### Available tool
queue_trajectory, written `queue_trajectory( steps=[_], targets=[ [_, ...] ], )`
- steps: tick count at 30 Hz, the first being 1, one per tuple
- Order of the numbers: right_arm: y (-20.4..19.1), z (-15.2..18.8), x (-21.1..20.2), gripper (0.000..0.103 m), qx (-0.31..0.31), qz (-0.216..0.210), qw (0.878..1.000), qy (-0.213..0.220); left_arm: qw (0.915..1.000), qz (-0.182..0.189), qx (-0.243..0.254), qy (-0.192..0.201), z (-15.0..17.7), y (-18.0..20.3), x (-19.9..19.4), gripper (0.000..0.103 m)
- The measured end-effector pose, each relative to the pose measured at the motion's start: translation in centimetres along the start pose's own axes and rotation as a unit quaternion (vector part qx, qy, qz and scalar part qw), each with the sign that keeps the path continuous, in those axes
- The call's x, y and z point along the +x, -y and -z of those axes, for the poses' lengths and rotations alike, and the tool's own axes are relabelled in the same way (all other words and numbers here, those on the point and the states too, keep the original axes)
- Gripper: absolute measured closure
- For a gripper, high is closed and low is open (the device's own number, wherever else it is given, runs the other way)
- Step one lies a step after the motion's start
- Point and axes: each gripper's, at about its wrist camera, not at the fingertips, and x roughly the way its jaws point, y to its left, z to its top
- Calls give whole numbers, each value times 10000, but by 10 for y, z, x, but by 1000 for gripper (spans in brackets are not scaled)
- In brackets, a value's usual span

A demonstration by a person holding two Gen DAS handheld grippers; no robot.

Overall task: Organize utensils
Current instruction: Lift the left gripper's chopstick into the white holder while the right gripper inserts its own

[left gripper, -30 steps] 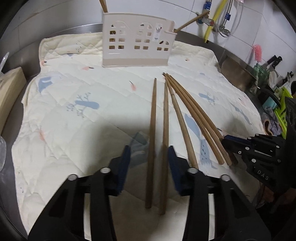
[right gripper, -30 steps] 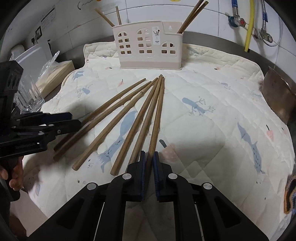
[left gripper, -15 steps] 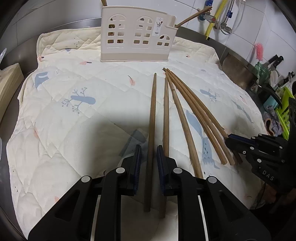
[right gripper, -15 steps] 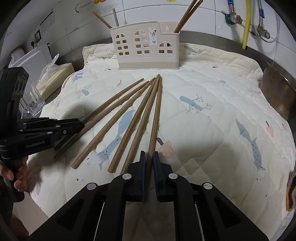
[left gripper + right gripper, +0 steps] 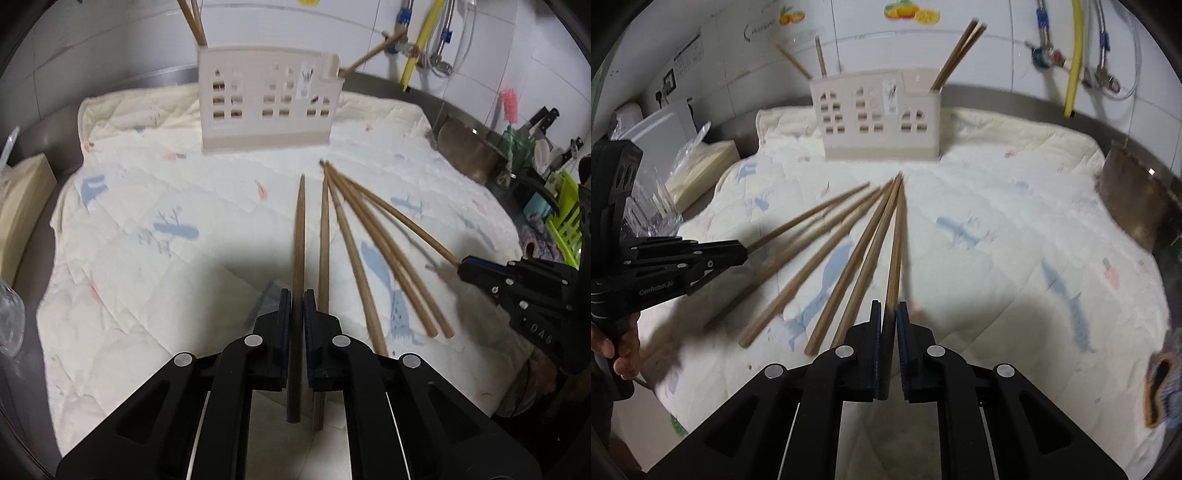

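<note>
Several brown wooden chopsticks lie fanned on a cream quilted cloth (image 5: 155,280). My left gripper (image 5: 296,295) is shut on the leftmost chopstick (image 5: 300,229) and holds it raised off the cloth. My right gripper (image 5: 888,308) is shut on the rightmost chopstick (image 5: 896,243), also lifted; it shows in the left wrist view (image 5: 461,264) gripping that stick (image 5: 406,221). The left gripper shows in the right wrist view (image 5: 742,253). A beige utensil holder (image 5: 267,103) with window cut-outs stands at the back, chopsticks in both end slots; it also shows in the right wrist view (image 5: 881,118).
A metal pot (image 5: 1134,199) sits at the cloth's right edge. A clear plastic bag and a box (image 5: 698,166) lie at the left. Pipes and a yellow hose (image 5: 1073,55) run on the tiled wall. A green rack (image 5: 565,218) and knives stand far right.
My left gripper closed on the leftmost chopstick and lifted it. My right gripper, shut throughout, raised its chopstick off the cloth. Both views moved closer to the holder.
</note>
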Motion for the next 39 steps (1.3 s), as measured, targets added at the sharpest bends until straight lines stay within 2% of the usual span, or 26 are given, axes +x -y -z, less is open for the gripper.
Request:
queue_trajectory(
  steps=[7,12,20,29,39],
  targets=[
    [6,-39,-29,96,-183,116,9978,623,9990,51,150,418,-34,1,-27,98],
    [11,-72,-37,96,-240,35,9950,966,9974,60,228,682,-70,1,-38,98],
    [21,-120,-36,97,-171,-138,9908,1338,9961,96,389,782,-107,7,-35,98],
    [20,-153,-29,96,-184,-227,9880,1517,9961,198,331,799,-128,0,-31,98],
    [24,-209,-60,96,-442,-509,9850,1590,9911,176,428,1245,-179,-7,-72,98]
  ],
)
